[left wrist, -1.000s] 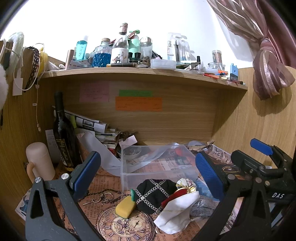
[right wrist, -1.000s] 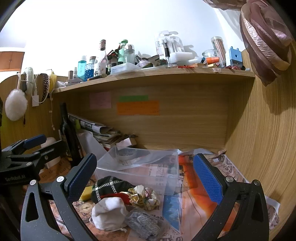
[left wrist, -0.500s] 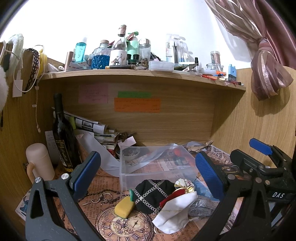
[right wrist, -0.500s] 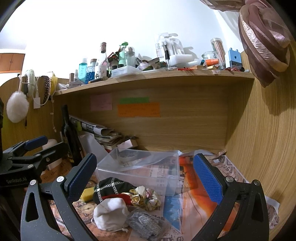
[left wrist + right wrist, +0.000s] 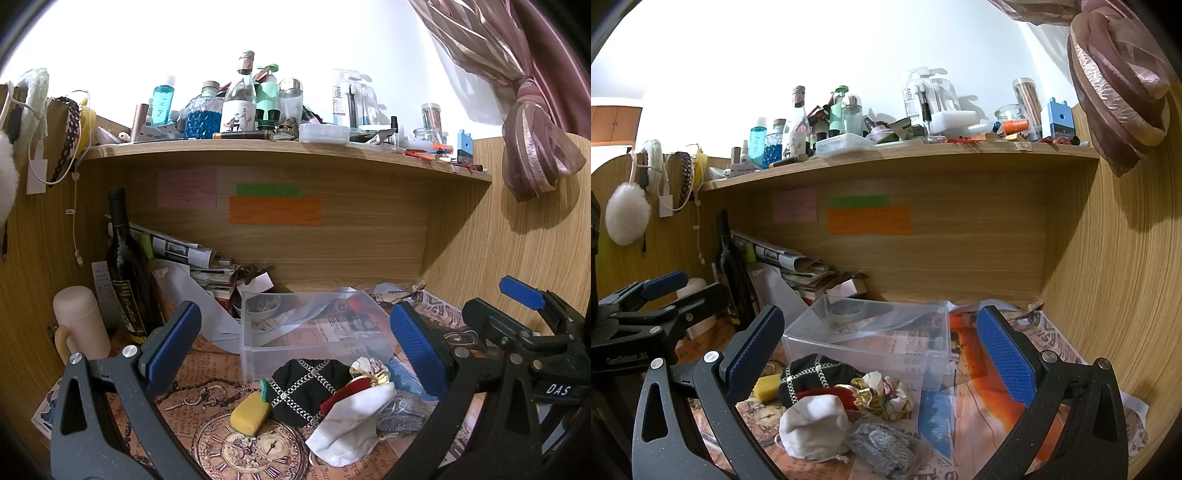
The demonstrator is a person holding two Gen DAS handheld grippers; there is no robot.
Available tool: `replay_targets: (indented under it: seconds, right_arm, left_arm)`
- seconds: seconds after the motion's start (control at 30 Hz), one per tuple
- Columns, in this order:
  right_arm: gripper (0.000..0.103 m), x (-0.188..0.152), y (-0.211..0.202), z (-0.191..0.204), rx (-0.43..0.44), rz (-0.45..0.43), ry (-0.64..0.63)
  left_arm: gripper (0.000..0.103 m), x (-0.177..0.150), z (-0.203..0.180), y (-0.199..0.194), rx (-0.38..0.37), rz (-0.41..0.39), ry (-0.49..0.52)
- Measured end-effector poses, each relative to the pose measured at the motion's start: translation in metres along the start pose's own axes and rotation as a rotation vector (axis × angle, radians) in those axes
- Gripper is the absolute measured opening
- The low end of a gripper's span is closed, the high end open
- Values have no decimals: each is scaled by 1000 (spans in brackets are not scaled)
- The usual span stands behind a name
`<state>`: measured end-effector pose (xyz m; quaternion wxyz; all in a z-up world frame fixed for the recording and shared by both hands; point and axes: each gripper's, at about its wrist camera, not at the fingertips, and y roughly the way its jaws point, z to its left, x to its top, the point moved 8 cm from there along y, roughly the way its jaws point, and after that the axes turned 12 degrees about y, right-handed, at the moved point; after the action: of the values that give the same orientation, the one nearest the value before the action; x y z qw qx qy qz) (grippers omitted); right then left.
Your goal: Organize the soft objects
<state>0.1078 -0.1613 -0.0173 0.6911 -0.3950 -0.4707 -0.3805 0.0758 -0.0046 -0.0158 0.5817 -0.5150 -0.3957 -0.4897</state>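
A pile of soft things lies on the desk in front of a clear plastic bin [image 5: 314,332] [image 5: 871,343]: a white drawstring pouch [image 5: 351,424] [image 5: 812,421], a black pouch with silver chain pattern [image 5: 306,384] [image 5: 809,376], a yellow sponge [image 5: 249,411] [image 5: 768,386], a red cloth [image 5: 341,393], a floral scrunchie [image 5: 882,393] and a grey knit piece [image 5: 881,448]. My left gripper [image 5: 295,343] is open and empty above the pile. My right gripper [image 5: 879,350] is open and empty, to the right of the left one.
A dark wine bottle [image 5: 125,273], a cream mug [image 5: 79,325] and stacked papers [image 5: 192,258] stand at the back left. A cluttered shelf [image 5: 295,151] of bottles runs overhead. Wooden walls close in both sides. A curtain [image 5: 532,147] hangs at the right.
Both views have shifted only slightly. The pile and bin stay put and both grippers remain open.
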Motion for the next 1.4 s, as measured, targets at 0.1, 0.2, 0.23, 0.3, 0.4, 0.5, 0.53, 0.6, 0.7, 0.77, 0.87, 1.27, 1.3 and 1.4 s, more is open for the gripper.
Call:
replay_targets:
  seconds: [0.1,0.2,0.23,0.3,0.4,0.5,0.53,0.6,0.7,0.77,0.87,1.27,1.3,1.4]
  right_arm:
    - [103,0,-1,1,0,-1,0]
    - [103,1,-1,2,0,-2,0]
    - [103,1,-1,2,0,-2,0]
    - [103,1,0,3,1,-2,-1]
    - [103,2,0,3,0,-1,-1]
    - [103,2,0,3,2,-1,3]
    - [103,1,-1,2,2,-2,1]
    - [103,1,-1,3,2,-3,0]
    - [103,0,0,1,2,-2,-1]
    - [103,1,-1,1,2,-3,0]
    - [103,0,0,1,0,-4,3]
    - [103,-27,21,-16,-31,81,-6]
    - [103,-33,25,-20,-37,100,-8]
    - [103,-48,32,-28,-47,152,-10]
  left_arm:
    - [103,0,2,0,1,-1,-1]
    - [103,1,2,0,1,-1,-3]
    - [103,1,2,0,0,-1,-4]
    - [103,0,2,-1,2,-1,-5]
    - [103,1,2,-1,3,-1,-4]
    - [103,1,2,-1,2,-2,0]
    - [103,0,2,-1,4,-2,-2]
    - [103,1,3,-1,3,-2,-3]
    - [103,0,2,-1,4,-1,-7]
    - [103,0,4,-2,4,0,-10]
    - [103,0,4,0,-1,8,-13]
    - [103,-32,-3,30,-64,122,-34]
    - [103,-37,-4,34,-73,137,-35]
    - [93,-52,-10,44,-94,186,-27]
